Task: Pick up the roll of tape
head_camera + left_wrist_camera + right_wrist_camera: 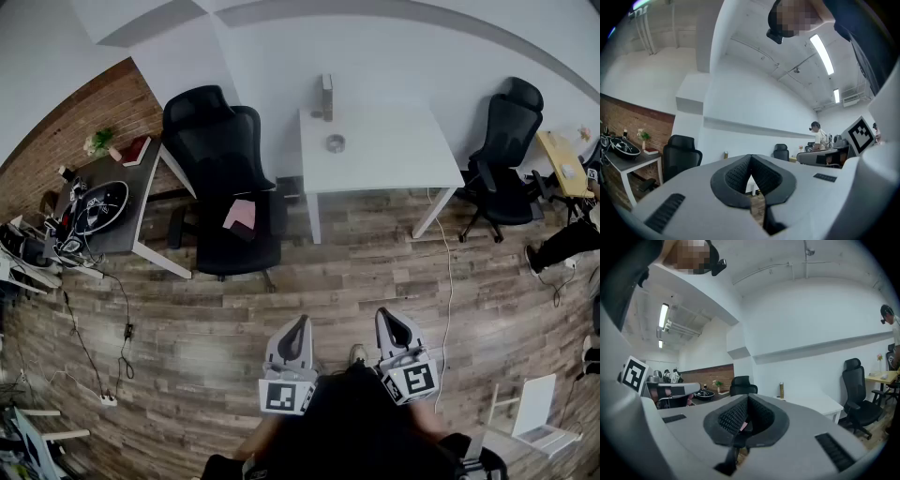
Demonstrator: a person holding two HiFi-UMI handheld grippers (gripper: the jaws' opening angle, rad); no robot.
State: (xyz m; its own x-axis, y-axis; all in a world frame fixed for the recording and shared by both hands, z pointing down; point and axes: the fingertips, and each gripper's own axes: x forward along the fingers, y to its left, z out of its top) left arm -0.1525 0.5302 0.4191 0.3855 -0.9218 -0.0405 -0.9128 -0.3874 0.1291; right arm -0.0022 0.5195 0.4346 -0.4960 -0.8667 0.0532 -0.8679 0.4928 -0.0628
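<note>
Tape roll (335, 142) sits on the white desk (394, 157), well ahead of the jaws, and both the left gripper (301, 322) and right gripper (387, 315) are pressed together with nothing between them, so arriving like that risks nudging the roll away.
</note>
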